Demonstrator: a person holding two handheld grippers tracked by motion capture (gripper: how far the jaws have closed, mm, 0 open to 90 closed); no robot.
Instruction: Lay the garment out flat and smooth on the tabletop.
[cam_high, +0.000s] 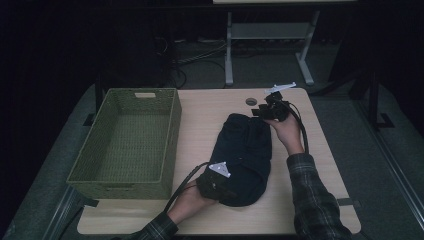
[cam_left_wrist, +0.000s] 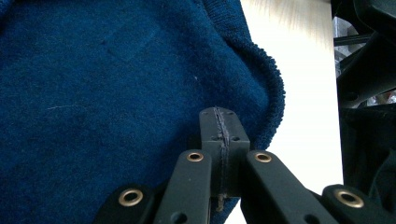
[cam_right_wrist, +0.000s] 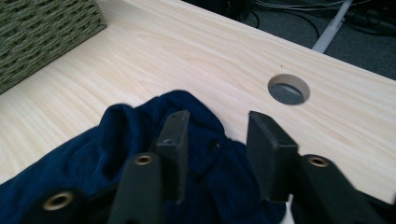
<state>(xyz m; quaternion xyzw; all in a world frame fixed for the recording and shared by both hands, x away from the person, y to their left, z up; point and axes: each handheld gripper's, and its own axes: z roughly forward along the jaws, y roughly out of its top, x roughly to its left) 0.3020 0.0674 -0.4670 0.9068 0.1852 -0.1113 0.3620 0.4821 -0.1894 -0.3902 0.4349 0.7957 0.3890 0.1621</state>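
Note:
A dark blue knitted garment (cam_high: 245, 150) lies bunched along the middle of the light wooden table (cam_high: 200, 110). My left gripper (cam_high: 216, 181) sits at its near left corner. In the left gripper view the jaws (cam_left_wrist: 219, 126) are pressed together with the blue garment (cam_left_wrist: 116, 93) curling around their tips, pinched at its edge. My right gripper (cam_high: 262, 112) is at the garment's far end. Its jaws (cam_right_wrist: 219, 121) stand apart just above the blue cloth (cam_right_wrist: 116, 154), with nothing pressed between them.
A green woven basket (cam_high: 172, 135) stands empty on the table's left side, and its corner (cam_right_wrist: 42, 32) is in the right gripper view. A round cable hole (cam_high: 251, 101) (cam_right_wrist: 288, 88) lies just beyond the garment. Desk legs and cables sit on the floor behind.

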